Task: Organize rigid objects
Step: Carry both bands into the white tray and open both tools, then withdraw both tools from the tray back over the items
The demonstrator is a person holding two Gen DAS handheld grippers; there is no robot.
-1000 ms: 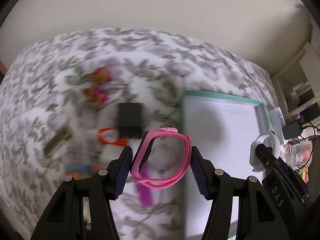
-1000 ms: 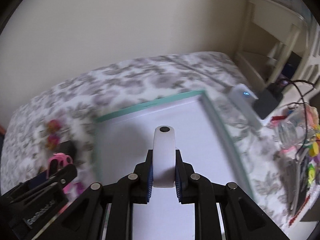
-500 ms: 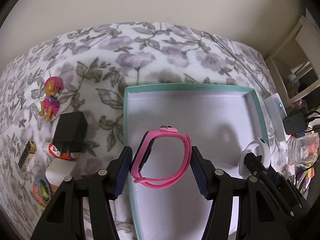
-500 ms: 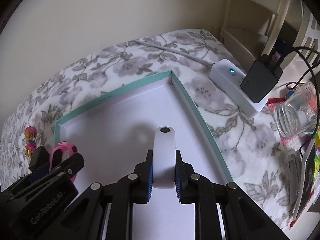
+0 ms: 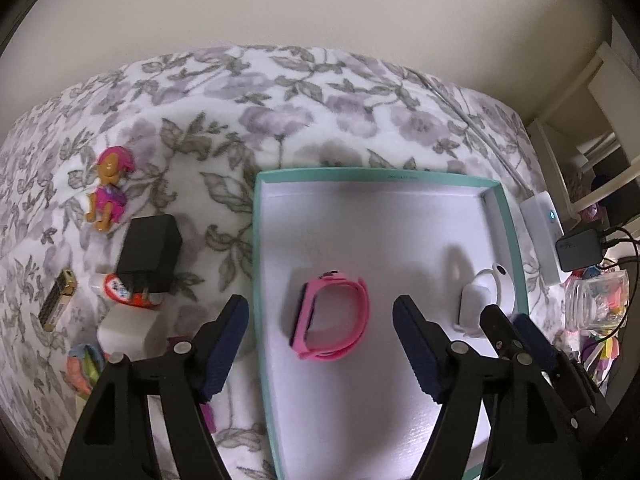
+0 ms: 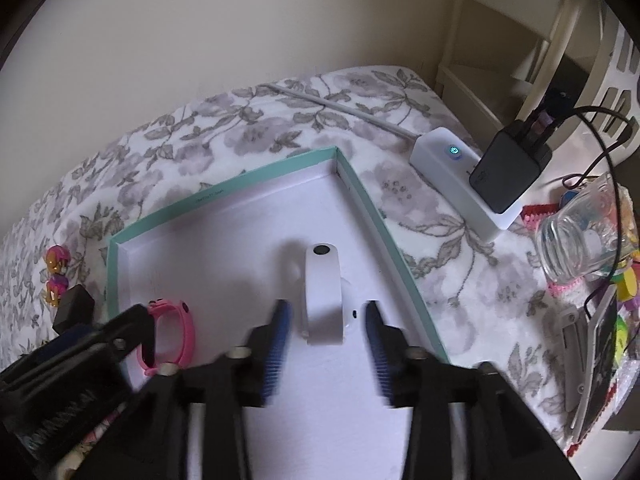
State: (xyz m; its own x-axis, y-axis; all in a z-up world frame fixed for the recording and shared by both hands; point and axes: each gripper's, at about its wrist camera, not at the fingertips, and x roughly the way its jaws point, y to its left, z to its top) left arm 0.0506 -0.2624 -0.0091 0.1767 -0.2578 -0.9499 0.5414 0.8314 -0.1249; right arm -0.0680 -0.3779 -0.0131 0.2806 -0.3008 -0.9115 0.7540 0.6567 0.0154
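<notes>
A pink watch (image 5: 330,316) lies on the white floor of a teal-rimmed box lid (image 5: 360,174), left of middle. My left gripper (image 5: 320,320) is open, its fingers apart on either side of the watch and just nearer than it. A white watch (image 6: 324,296) rests in the same tray (image 6: 224,192) near its right wall; it also shows in the left wrist view (image 5: 486,298). My right gripper (image 6: 326,328) is open with its fingers astride the white watch. The pink watch (image 6: 170,332) also shows at the right wrist view's left.
On the floral blanket left of the tray lie a pink toy pup (image 5: 110,188), a black charger (image 5: 150,256), a red-and-white tube (image 5: 124,290), a gold lighter (image 5: 58,300) and a white block (image 5: 128,330). Right of the tray are a white power strip (image 6: 460,172) and a glass jar (image 6: 580,236).
Both grippers have opened and let go: the pink watch and the white watch now rest on the tray floor. Both grippers moved in over the tray beforehand.
</notes>
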